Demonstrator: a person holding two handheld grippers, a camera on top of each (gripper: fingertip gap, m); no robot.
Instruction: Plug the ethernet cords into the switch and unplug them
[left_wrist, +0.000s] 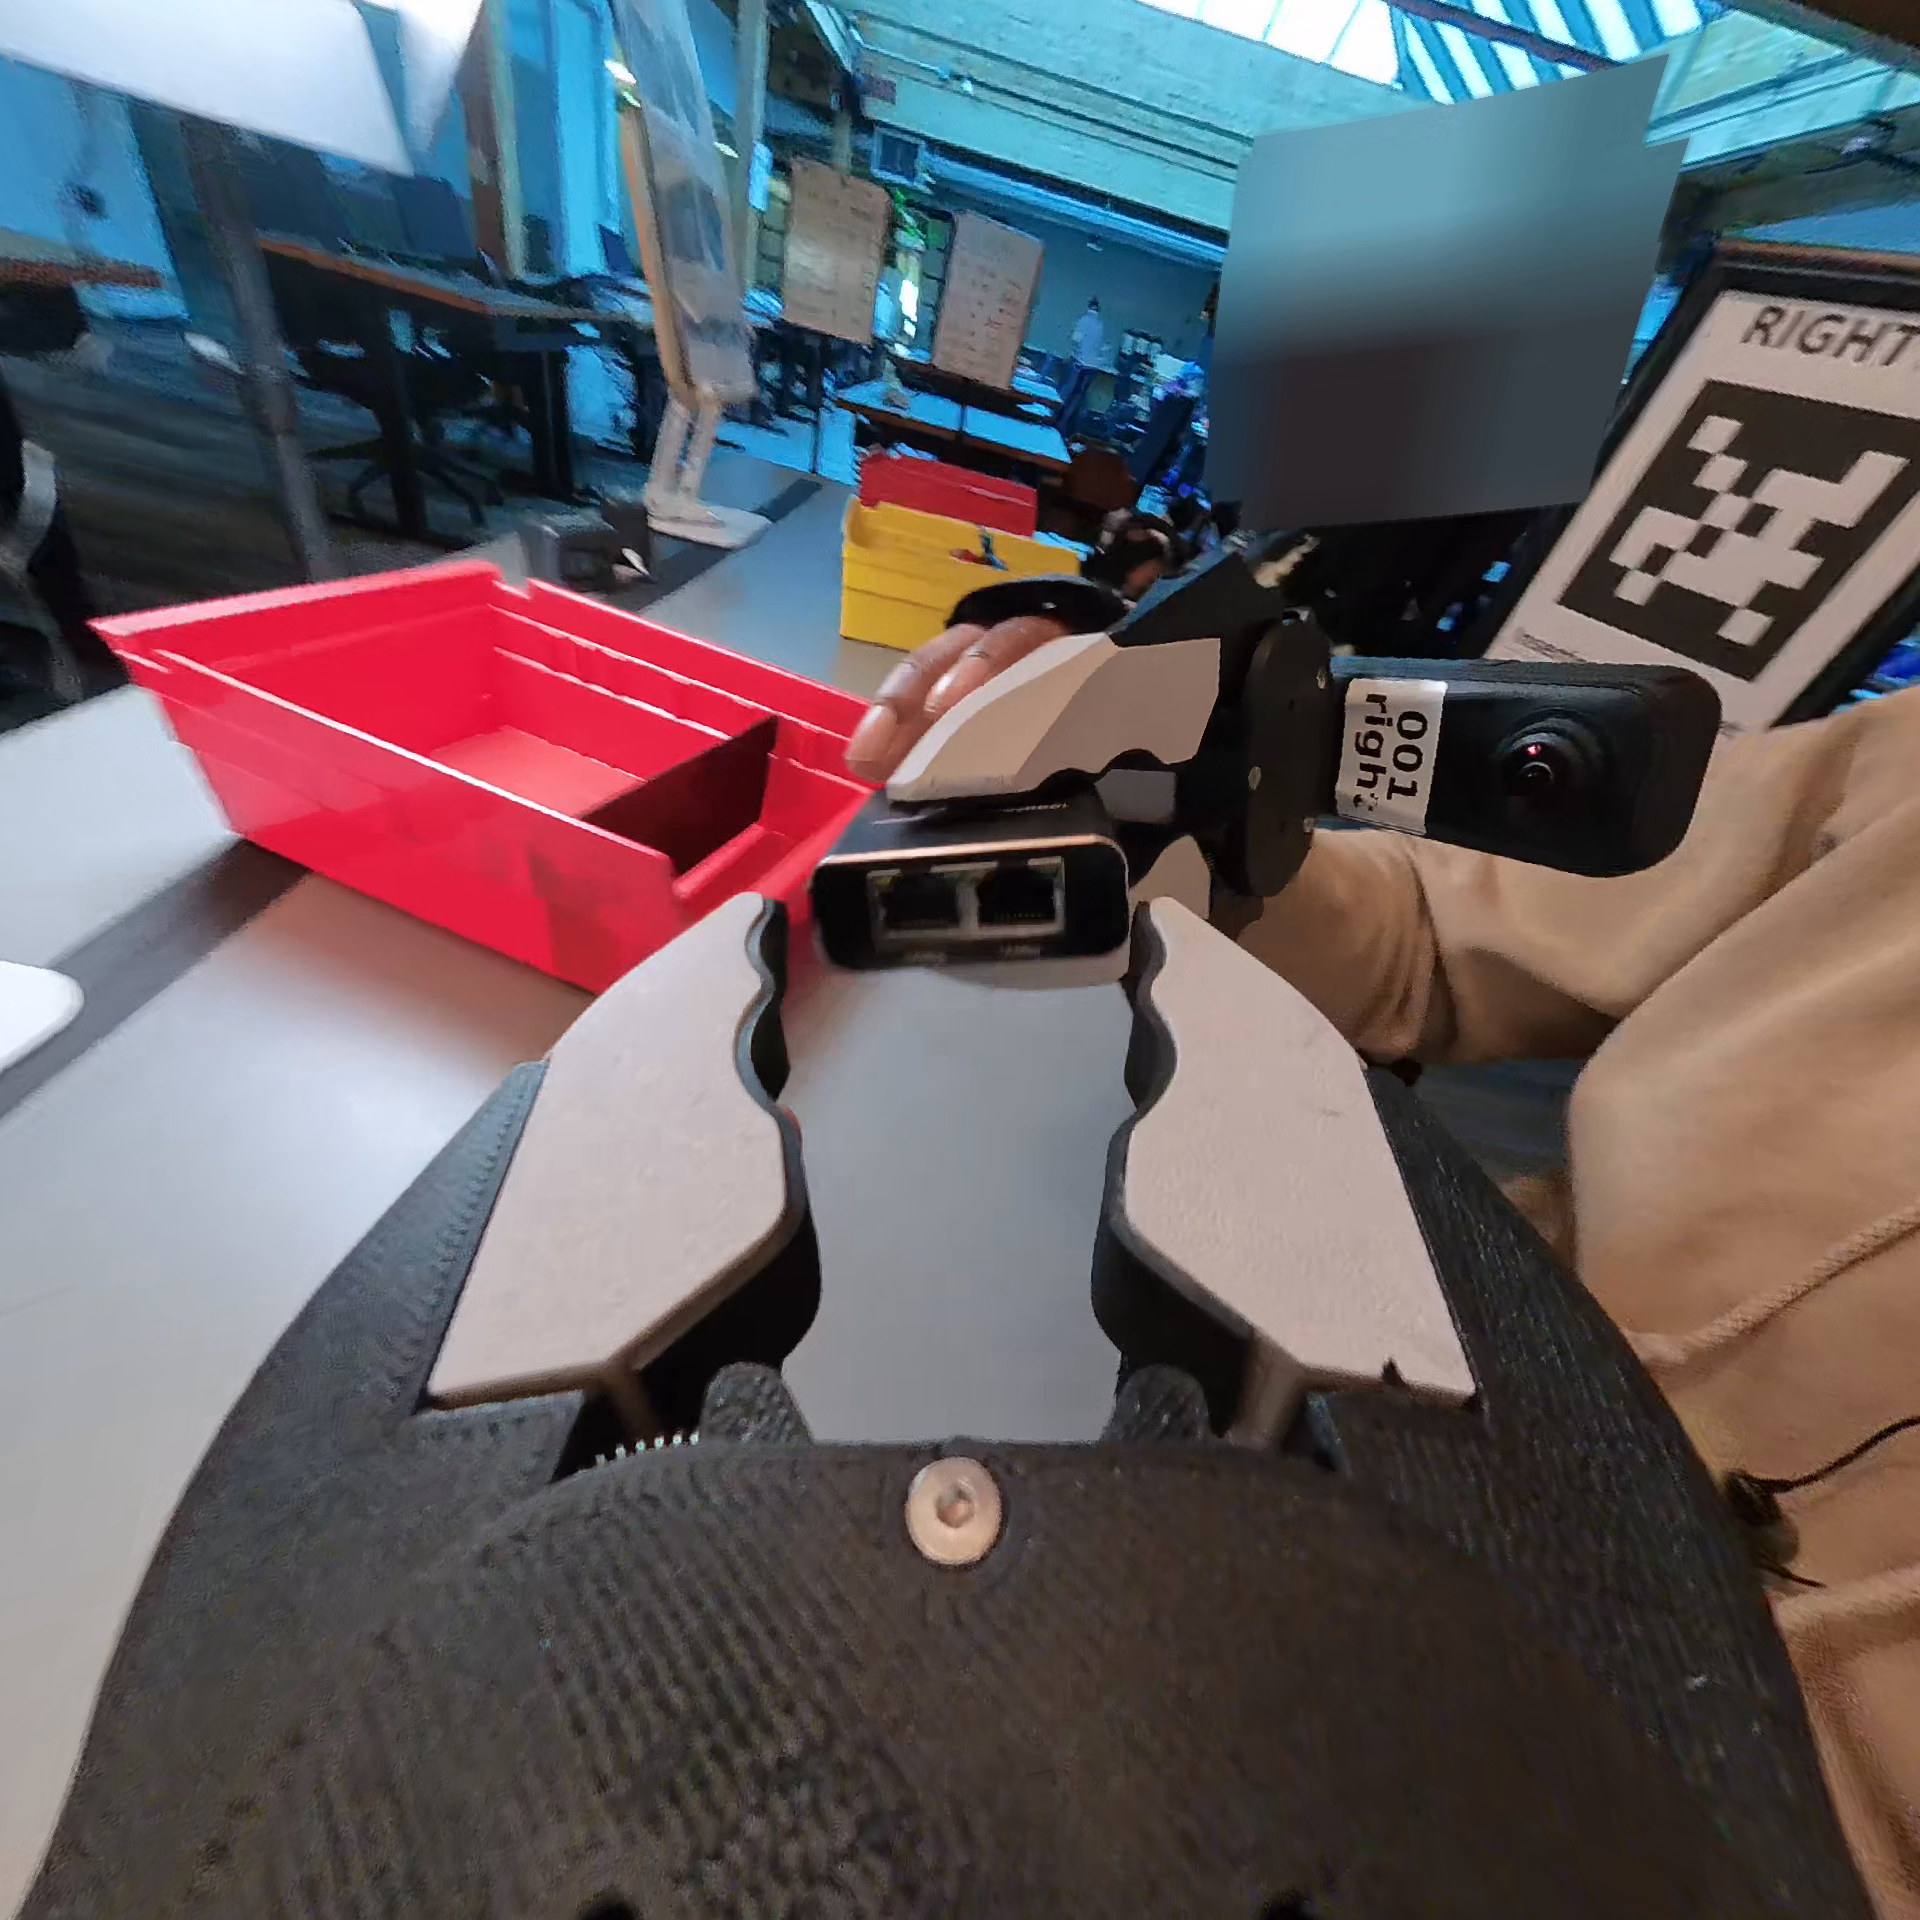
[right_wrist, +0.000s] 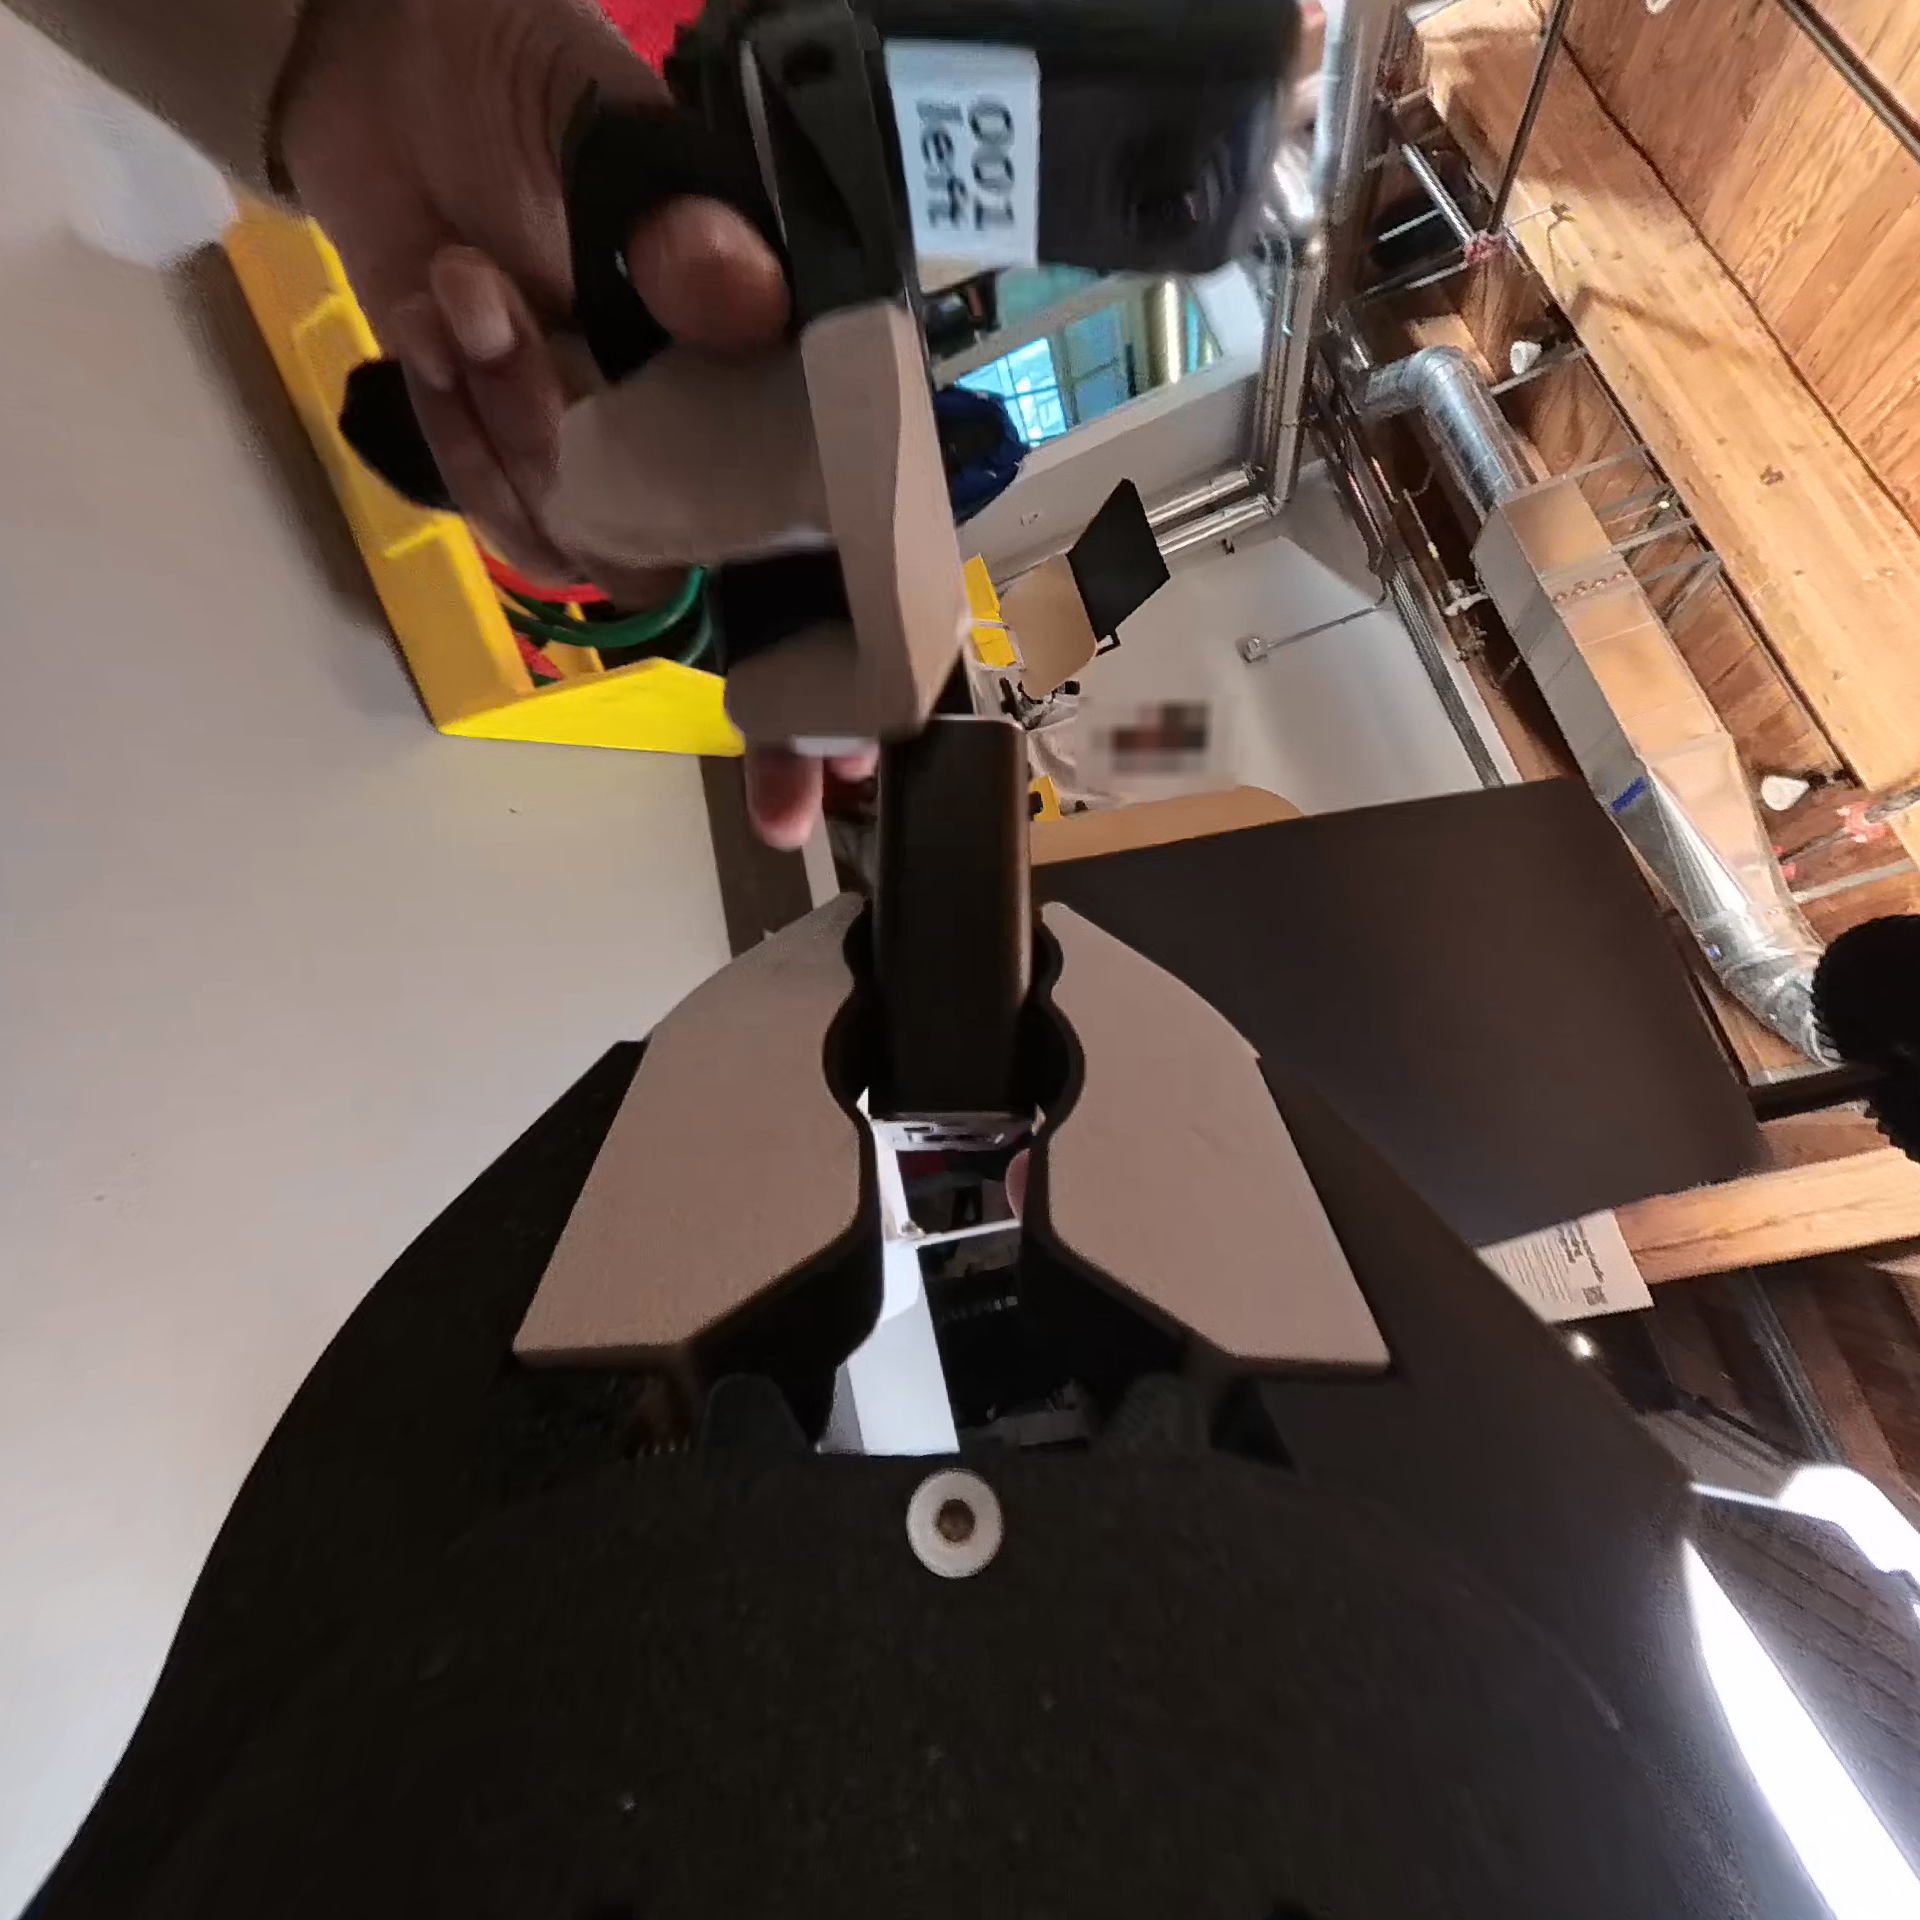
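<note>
The switch (left_wrist: 971, 904) is a small black box with two empty ports that face the left wrist camera. My right gripper (right_wrist: 951, 925) is shut on the switch (right_wrist: 951, 831) and holds it above the grey table (left_wrist: 260, 1091), one grey finger (left_wrist: 1039, 707) on top of it. My left gripper (left_wrist: 956, 935) is open and empty, its fingertips just in front of the port face, one at each side. It also shows in the right wrist view, where one finger (right_wrist: 883, 499) is at the switch's far end. Green and red ethernet cords (right_wrist: 603, 613) lie in a yellow bin (right_wrist: 416, 540).
A red bin (left_wrist: 416, 748) with a black divider stands on the table, left of the switch. A yellow bin (left_wrist: 914, 582) with a red one behind it stands farther back. A beige sleeve (left_wrist: 1662, 1039) fills the right side. A white object (left_wrist: 26, 1008) lies at the left edge. The tips of both grippers are at nearly the same place. The white object (left_wrist: 26, 1008) is about equally far from each gripper, around 35 centimetres.
</note>
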